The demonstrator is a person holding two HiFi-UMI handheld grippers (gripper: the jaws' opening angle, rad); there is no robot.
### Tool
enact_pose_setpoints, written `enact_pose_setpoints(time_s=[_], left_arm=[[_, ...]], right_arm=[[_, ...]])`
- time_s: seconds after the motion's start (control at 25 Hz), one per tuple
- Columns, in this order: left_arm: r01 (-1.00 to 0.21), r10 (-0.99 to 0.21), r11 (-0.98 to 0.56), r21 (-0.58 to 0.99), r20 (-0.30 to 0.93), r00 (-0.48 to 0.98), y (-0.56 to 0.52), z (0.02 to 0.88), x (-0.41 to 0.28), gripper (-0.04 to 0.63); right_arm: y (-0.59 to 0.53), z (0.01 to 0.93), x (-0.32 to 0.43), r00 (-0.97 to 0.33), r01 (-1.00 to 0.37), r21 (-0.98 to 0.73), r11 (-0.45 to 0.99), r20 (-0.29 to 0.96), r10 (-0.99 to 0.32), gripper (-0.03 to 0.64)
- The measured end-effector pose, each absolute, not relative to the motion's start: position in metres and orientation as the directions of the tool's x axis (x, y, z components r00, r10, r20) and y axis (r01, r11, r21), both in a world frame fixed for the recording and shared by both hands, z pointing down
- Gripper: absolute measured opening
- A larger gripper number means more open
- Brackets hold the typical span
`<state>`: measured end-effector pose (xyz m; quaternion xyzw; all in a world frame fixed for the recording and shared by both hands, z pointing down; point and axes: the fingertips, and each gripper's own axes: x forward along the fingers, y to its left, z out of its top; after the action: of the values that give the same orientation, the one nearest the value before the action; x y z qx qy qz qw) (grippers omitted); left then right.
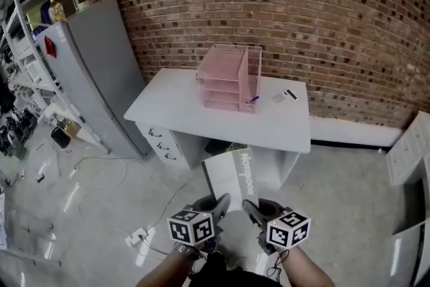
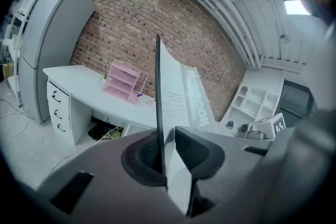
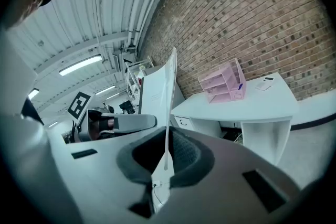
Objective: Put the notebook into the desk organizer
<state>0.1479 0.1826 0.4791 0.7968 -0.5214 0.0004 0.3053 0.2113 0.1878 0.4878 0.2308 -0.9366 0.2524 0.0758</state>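
A white notebook (image 1: 232,176) is held in the air between two handheld grippers, low in the head view and well apart from the desk. It tilts forward, with pale lettering running along its right side. The left gripper (image 1: 218,203) clamps the notebook's near left corner; in the left gripper view its dark pads press on the cover from both sides, with the notebook standing edge-on between them. The right gripper (image 1: 254,208) pinches the near right corner, its jaws almost fully together on the thin edge. Each gripper carries a cube with black-and-white square markers, and the person's forearms show at the bottom of the view.

Ahead stands a white desk (image 1: 174,109) with drawers on its left side, set against a red brick wall (image 1: 322,3). On the desk sits a pink see-through desk organizer (image 1: 230,77) with stacked trays. A blue pen (image 1: 252,100) lies at its front right corner. A calculator (image 1: 285,97) lies on the desk just right of the organizer. A tall gray cabinet (image 1: 94,74) stands left of the desk.
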Motion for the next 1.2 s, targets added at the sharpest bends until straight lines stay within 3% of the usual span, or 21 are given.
enact_pose_setpoints(time_s=[0.6, 1.2], left_arm=[[-0.808, -0.816, -0.244, 0.536, 0.337, 0.470, 0.142, 0.507, 0.097, 0.051], [-0.813, -0.821, -0.231, 0.535, 0.341, 0.458, 0.062, 0.509, -0.014, 0.049]], right_arm=[[0.145, 0.513, 0.161, -0.872, -0.488, -0.480, 0.729, 0.310, -0.379, 0.012], [0.062, 0.517, 0.050, -0.882, -0.469, -0.501, 0.727, 0.303, -0.361, 0.012]])
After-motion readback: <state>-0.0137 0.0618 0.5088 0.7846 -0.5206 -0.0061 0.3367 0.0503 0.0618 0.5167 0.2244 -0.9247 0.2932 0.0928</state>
